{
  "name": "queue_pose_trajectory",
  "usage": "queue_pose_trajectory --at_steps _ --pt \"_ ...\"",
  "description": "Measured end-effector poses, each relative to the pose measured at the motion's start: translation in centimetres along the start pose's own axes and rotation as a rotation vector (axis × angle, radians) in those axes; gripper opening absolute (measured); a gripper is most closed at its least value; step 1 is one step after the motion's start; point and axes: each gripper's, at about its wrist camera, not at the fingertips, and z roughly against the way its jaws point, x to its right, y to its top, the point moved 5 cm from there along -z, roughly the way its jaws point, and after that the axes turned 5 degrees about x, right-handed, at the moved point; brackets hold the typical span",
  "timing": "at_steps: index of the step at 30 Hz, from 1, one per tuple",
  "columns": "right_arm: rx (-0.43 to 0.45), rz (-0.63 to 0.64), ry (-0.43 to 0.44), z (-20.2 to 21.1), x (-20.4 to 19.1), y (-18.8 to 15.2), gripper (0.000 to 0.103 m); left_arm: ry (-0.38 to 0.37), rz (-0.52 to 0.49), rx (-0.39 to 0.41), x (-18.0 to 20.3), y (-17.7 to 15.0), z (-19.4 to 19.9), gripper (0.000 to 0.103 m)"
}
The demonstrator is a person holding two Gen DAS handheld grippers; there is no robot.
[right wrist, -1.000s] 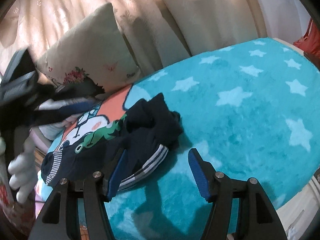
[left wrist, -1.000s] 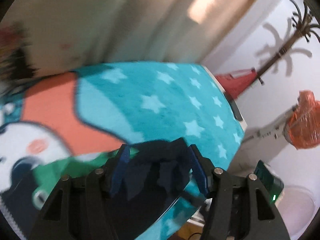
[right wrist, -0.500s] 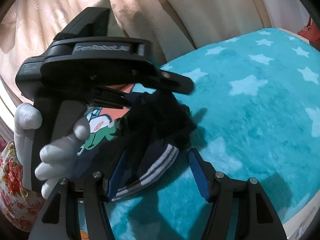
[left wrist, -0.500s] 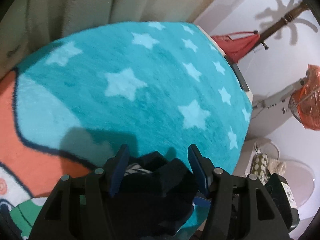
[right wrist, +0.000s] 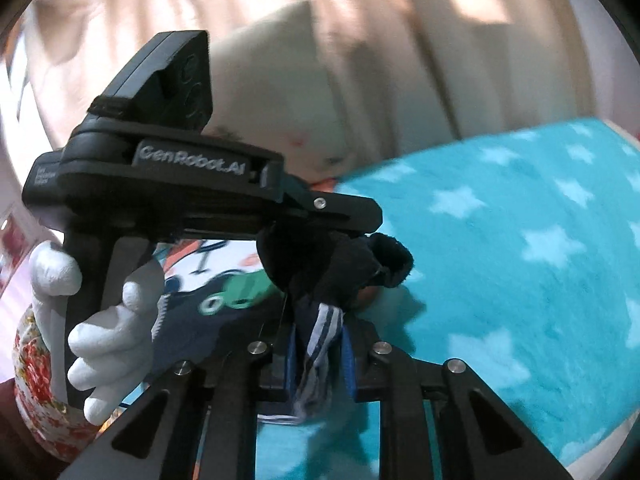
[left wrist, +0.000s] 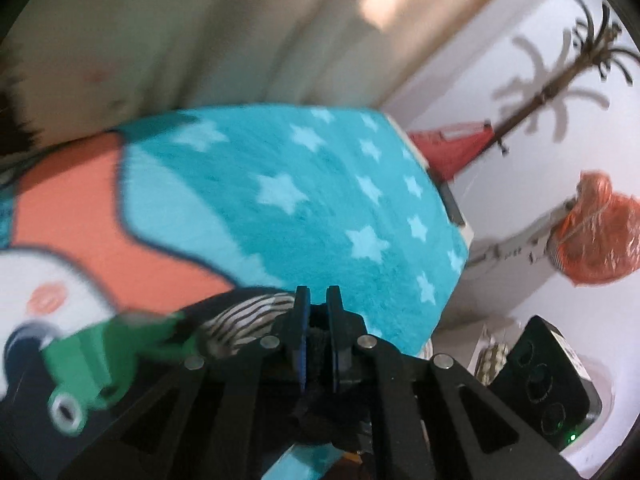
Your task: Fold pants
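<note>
The dark navy pants (right wrist: pixel 320 272) with white stripes and a green print lie bunched on the teal star blanket (right wrist: pixel 520 240). My right gripper (right wrist: pixel 318 344) is shut on the striped edge of the pants. My left gripper (left wrist: pixel 318 308) is shut on a dark fold of the pants (left wrist: pixel 240 320). In the right wrist view the left gripper (right wrist: pixel 360 236) shows from the side, held by a white-gloved hand (right wrist: pixel 108 340), pinching the pants just above my right fingers.
A cream pillow (right wrist: pixel 280 80) and curtains stand behind the bed. The blanket's right edge (left wrist: pixel 452 240) drops to a white wall with a coat rack (left wrist: pixel 560 68), a red bag (left wrist: pixel 452 148) and an orange bag (left wrist: pixel 600 236).
Both grippers have closed on the pants; they were open half a second ago. The left gripper has lifted and tilted up with its fold.
</note>
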Motion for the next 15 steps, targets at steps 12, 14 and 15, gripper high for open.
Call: queue_pose_trajectory --at_steps 12,14,15 --pt "-0.234 0.229 0.142 -8.1 -8.4 -4.5 0.047 0.281 0.217 0.324 -8.9 -6.5 14.6 0.041" --pt "-0.235 0.26 0.139 -7.4 -9.1 -4.6 0.051 0.298 0.229 0.363 -9.5 -7.6 16.3 0.05" --pt "-0.229 0.263 0.148 -7.1 -9.3 -4.2 0.051 0.306 0.234 0.379 -9.7 -8.1 17.1 0.05"
